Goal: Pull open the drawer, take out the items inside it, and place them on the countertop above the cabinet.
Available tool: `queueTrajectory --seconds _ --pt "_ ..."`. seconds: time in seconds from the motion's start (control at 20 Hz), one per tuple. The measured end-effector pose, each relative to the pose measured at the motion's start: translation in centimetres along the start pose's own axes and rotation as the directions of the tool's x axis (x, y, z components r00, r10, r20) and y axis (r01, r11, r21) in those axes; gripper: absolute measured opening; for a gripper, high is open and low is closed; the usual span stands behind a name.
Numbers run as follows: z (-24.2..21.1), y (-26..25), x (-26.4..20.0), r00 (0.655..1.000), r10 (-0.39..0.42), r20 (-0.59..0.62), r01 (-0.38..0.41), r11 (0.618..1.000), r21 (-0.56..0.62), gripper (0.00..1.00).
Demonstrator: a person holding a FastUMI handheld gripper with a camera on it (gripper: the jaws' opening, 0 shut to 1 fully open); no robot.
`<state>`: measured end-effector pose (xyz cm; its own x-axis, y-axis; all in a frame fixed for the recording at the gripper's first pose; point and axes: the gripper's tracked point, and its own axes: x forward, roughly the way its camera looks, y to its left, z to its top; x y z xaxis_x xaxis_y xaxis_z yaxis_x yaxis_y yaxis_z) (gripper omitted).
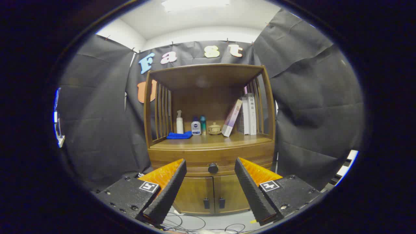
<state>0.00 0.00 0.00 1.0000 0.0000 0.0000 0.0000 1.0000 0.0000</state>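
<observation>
The gripper (210,182) stood with its jaws wide and empty, ribbed black pads over orange wedges. Beyond them, centred in the gap, the drawer (211,162) of the wooden cabinet (195,195) was closed, its round dark knob (213,168) untouched; by my judgement nothing had begun. Farther back, the smooth countertop (208,142) carried a folded blue cloth (179,135), bottles (196,126) and leaning books (247,113).

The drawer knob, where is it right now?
In the gripper view the knob sits centred on the closed drawer, under the countertop and above the two doors, beyond the open gripper, untouched.
</observation>
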Motion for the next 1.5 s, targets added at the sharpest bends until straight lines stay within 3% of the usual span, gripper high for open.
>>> queueTrajectory --seconds 1.0,1.5 --pt "-1.1 -0.4 1.0 0.999 0.022 -0.030 -0.021 1.000 0.009 0.98" --pt "-3.3 -1.6 7.8 0.999 -0.006 -0.049 0.004 0.999 -0.053 0.98"
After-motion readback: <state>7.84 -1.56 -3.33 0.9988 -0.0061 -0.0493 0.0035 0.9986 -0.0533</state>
